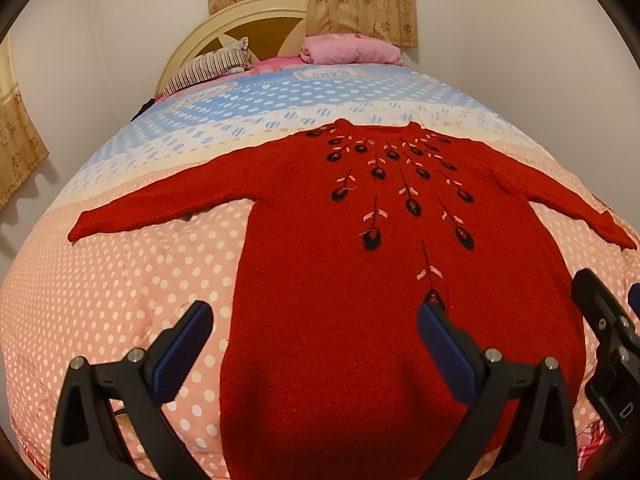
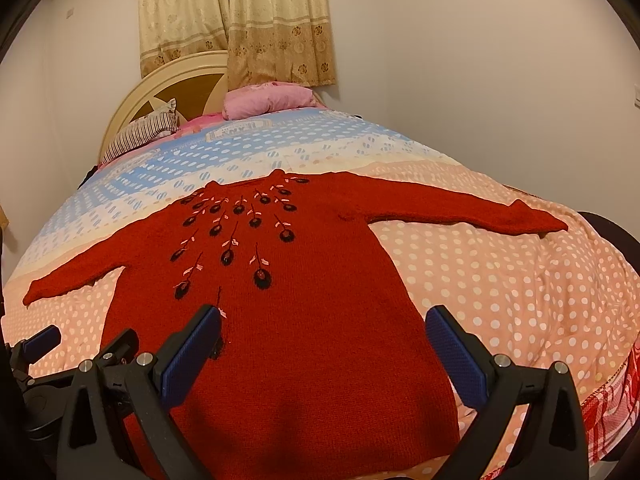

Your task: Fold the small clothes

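A small red knitted sweater [image 1: 340,280] with black and pink embroidered flowers lies flat, front up, on the bed, both sleeves spread out sideways; it also shows in the right wrist view [image 2: 312,300]. My left gripper [image 1: 314,320] is open and empty above the sweater's lower left part, near the hem. My right gripper [image 2: 324,324] is open and empty above the lower right part. The right gripper shows at the right edge of the left wrist view [image 1: 604,320], and the left gripper at the lower left of the right wrist view [image 2: 44,344].
The bed has a polka-dot quilt [image 1: 120,280], pink near me and blue farther off. A striped pillow [image 1: 208,66] and a folded pink blanket [image 1: 348,50] lie by the cream headboard [image 1: 240,24]. Walls and curtains [image 2: 240,20] stand behind.
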Motion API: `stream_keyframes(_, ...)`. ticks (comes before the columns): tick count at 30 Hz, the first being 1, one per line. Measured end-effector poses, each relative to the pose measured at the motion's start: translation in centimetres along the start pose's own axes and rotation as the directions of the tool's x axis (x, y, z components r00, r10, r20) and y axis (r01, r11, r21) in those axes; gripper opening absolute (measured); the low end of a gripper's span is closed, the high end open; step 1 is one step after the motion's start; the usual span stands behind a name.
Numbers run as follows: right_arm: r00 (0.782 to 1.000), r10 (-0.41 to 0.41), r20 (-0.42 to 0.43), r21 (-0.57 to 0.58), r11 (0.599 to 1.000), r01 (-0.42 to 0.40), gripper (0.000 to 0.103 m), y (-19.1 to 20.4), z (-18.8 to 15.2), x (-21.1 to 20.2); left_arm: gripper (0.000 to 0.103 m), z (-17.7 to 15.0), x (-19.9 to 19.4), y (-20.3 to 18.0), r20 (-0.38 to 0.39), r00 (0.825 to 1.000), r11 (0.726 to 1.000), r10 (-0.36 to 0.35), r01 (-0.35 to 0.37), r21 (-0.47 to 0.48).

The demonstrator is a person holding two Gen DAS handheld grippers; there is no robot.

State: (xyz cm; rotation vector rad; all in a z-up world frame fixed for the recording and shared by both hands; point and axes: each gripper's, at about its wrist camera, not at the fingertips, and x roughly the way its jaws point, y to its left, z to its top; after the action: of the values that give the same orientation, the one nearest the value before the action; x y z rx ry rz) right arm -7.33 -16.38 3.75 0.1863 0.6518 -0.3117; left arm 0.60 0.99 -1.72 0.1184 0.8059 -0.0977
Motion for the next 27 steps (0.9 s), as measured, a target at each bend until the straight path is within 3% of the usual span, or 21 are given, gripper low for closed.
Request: stream_keyframes(27,1.000,-0.014,-0.019,-0.003,1.000,0.014,0.102,-0.03,0.08,0.61,0.103,-0.11,0.21,-0.17,-0.003,1.000,1.000,-0.005,0.005,0.004)
